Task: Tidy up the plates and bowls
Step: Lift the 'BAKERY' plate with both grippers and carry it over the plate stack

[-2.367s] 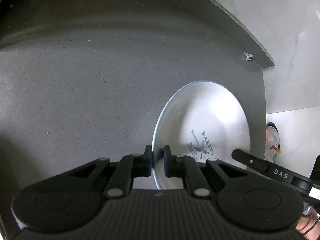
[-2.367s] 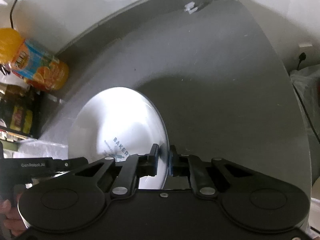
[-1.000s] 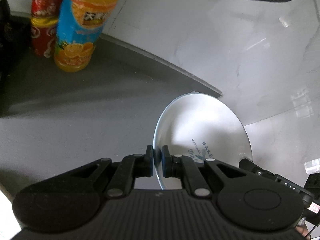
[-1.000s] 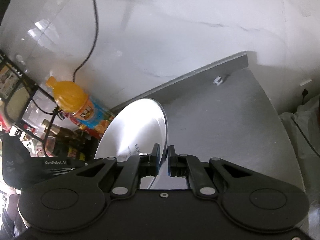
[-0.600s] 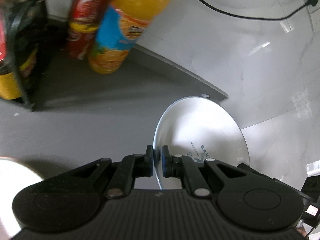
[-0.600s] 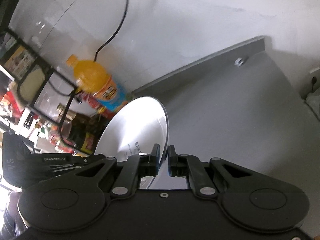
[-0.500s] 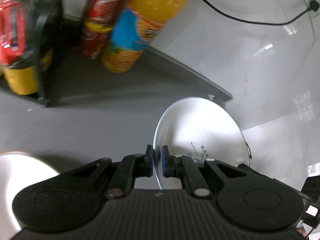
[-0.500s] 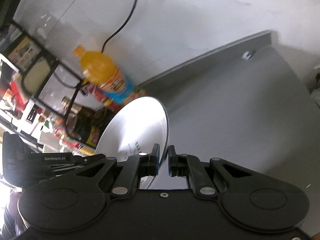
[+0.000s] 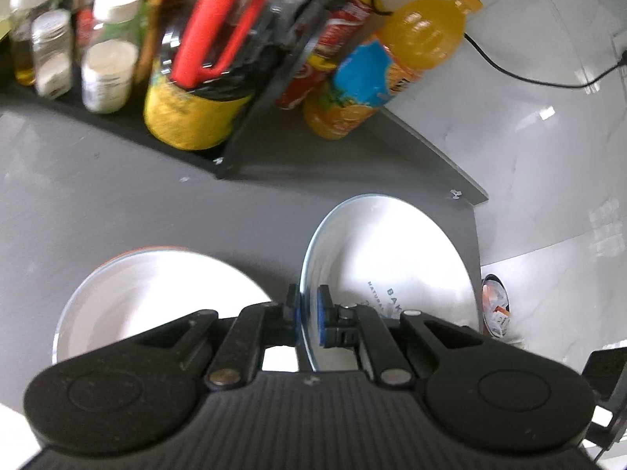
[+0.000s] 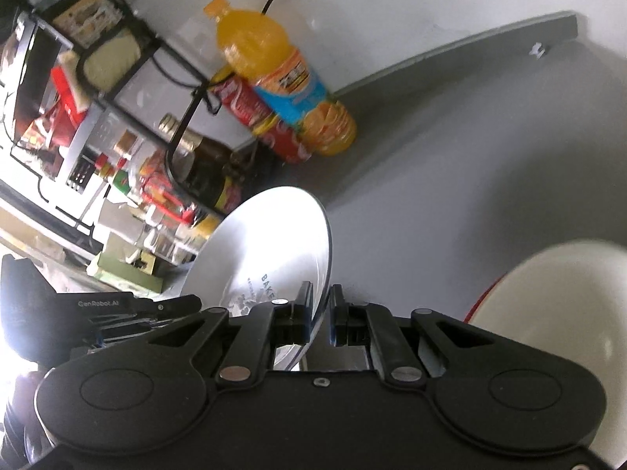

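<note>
We see a white marble wall (image 10: 431, 19) behind a grey counter (image 9: 98, 203), then a black rack (image 9: 254, 117) of bottles, a second plate (image 9: 156, 293), and an orange bottle (image 10: 274, 74). Above the counter, our left gripper (image 9: 307, 315) and right gripper (image 10: 321, 313) each pinch opposite rims of the plate (image 9: 392, 266).

The white plate (image 9: 392, 258) has been lifted off the counter (image 9: 98, 203) and carried toward the shelf rack (image 9: 274, 62).
</note>
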A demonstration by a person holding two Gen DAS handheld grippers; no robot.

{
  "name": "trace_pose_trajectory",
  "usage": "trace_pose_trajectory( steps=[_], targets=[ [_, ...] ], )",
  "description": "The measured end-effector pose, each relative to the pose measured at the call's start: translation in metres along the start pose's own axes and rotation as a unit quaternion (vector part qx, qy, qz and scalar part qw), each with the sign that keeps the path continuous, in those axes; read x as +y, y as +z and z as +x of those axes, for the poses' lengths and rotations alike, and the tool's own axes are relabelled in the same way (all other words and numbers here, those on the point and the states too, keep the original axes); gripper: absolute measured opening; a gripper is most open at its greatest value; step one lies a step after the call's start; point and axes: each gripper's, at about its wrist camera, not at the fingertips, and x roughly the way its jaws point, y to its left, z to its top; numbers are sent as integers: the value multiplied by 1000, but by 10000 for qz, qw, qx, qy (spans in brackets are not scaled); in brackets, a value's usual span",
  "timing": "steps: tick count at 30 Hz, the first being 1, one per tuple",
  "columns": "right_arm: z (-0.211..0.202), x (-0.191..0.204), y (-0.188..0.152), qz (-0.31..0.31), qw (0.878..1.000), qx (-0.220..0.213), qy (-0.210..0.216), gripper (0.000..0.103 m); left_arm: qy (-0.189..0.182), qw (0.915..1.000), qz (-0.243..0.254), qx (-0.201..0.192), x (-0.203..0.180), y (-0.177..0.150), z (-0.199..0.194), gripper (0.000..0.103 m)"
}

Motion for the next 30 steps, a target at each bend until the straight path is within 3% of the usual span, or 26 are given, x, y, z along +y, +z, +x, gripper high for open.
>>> trace_pose_trajectory(
  steps=[4,14,30],
  targets=[
    [3,15,-18,10,10000,33,-12,8,-21,10000,-48,-80,17,-8,-14,6],
    [14,37,-59,13,9995,230,-193,8,49,9996,-218,146,60,-33,-19,6],
    [36,47,-80,-228,9970,589,-457,8,363,9978,-325,443,98,-59,-3,6]
  ],
)
